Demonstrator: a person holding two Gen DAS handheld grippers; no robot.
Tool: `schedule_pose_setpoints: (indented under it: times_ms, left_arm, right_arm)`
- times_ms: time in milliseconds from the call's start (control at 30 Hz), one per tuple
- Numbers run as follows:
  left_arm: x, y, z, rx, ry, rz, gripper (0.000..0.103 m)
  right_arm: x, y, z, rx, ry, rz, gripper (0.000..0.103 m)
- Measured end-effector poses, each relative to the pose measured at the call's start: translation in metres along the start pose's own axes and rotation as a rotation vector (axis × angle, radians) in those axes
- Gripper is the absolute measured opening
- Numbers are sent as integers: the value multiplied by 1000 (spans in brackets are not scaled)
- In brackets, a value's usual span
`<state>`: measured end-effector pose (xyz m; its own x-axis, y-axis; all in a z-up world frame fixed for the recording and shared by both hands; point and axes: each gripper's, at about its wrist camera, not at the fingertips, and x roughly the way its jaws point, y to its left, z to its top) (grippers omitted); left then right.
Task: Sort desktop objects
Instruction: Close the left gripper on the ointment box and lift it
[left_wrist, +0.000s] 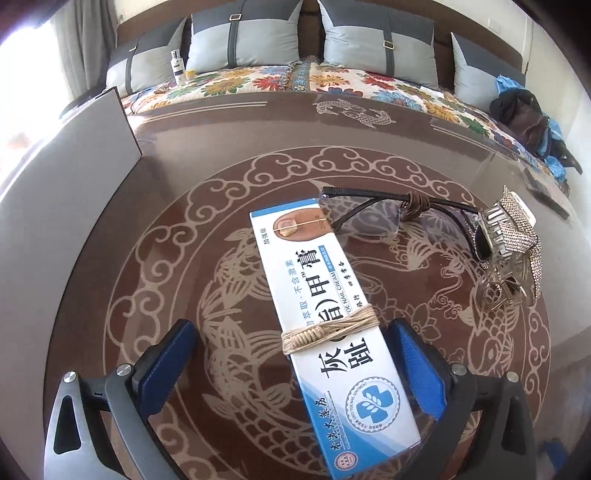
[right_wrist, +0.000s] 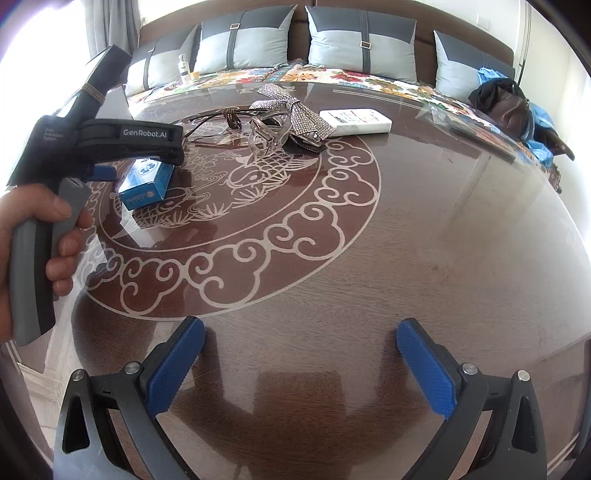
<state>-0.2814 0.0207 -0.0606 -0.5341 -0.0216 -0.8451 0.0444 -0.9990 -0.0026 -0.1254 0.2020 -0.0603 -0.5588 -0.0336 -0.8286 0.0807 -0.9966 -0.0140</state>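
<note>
A long white and blue nail cream box (left_wrist: 332, 314) with a beige cord loop around it lies on the dark patterned table (left_wrist: 184, 258). My left gripper (left_wrist: 295, 354) is open, its blue pads on either side of the box's near end. Rimless glasses (left_wrist: 373, 218) with a brown cord loop and a rhinestone hair clip (left_wrist: 513, 240) lie beyond. In the right wrist view the box (right_wrist: 147, 181), glasses (right_wrist: 218, 118) and clip (right_wrist: 284, 118) lie far left. My right gripper (right_wrist: 299, 358) is open and empty over bare table (right_wrist: 406, 240).
A white flat box (right_wrist: 356, 120) lies behind the clip. A grey board (left_wrist: 114, 122) stands at the table's left. A sofa with grey cushions (left_wrist: 243, 37), a small bottle (left_wrist: 178, 66) and a dark bag (left_wrist: 524, 114) lies beyond the table.
</note>
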Motion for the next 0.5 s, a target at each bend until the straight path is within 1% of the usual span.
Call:
schedule_pose_setpoints:
  times_ms: [133, 200, 267, 500]
  left_arm:
    - [2, 1, 4, -16, -3, 11, 103]
    - [2, 0, 2, -21, -20, 15, 103]
    - [0, 0, -1, -2, -38, 10, 103]
    - [0, 1, -1, 37, -23, -12, 103]
  right_arm:
    - [1, 1, 2, -2, 0, 1, 103]
    - [1, 1, 3, -2, 0, 1, 103]
    - [1, 1, 3, -2, -1, 1, 103]
    - [1, 1, 3, -2, -1, 1, 103]
